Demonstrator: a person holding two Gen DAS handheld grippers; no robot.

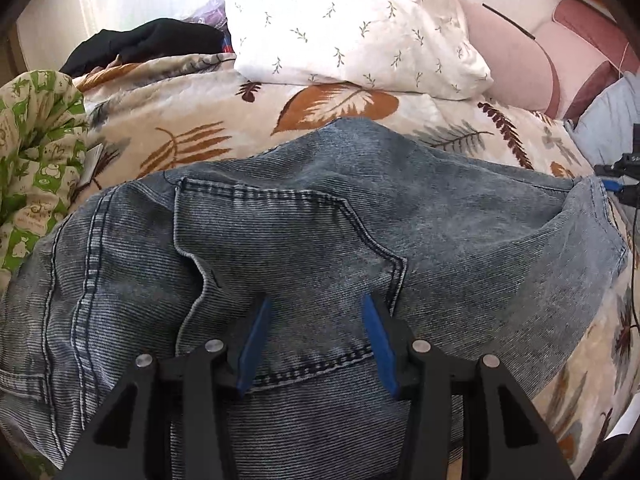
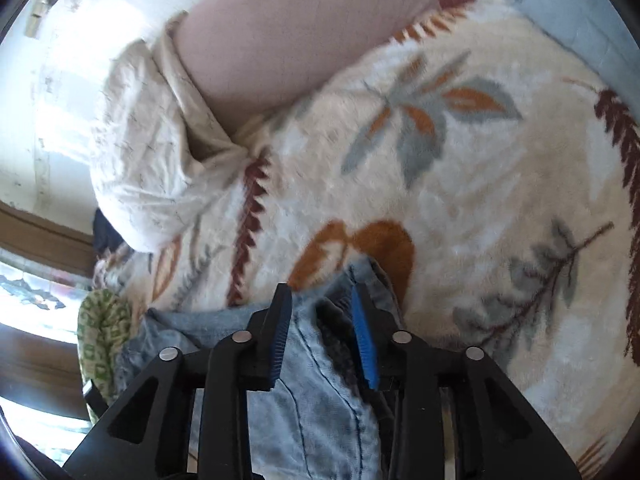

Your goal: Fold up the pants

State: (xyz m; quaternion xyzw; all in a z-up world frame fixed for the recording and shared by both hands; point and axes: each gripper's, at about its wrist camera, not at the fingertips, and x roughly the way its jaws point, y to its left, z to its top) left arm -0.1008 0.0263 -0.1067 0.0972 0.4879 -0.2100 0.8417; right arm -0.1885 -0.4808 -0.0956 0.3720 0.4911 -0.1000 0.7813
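Jeans [image 1: 320, 216] lie folded on leaf-print blanket [image 1: 460, 120], near my edge of bed, pillow [image 1: 352, 28] well beyond. Long axis runs side to side across my left tongs' view. My left tongs [image 1: 316, 300] spread, tips over back pocket [image 1: 280, 232], pinching nothing. My right tongs [image 2: 320, 296] parted at jeans' right end, bunched denim between pads, not pinched. I judge right hand nearer end to be folded over.

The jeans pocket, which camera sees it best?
The left wrist view. There the back pocket lies fully in sight on the jeans, stitching sharp, just beyond the left tool. The right wrist view shows only a bunched, blurry edge of the jeans, no pocket.
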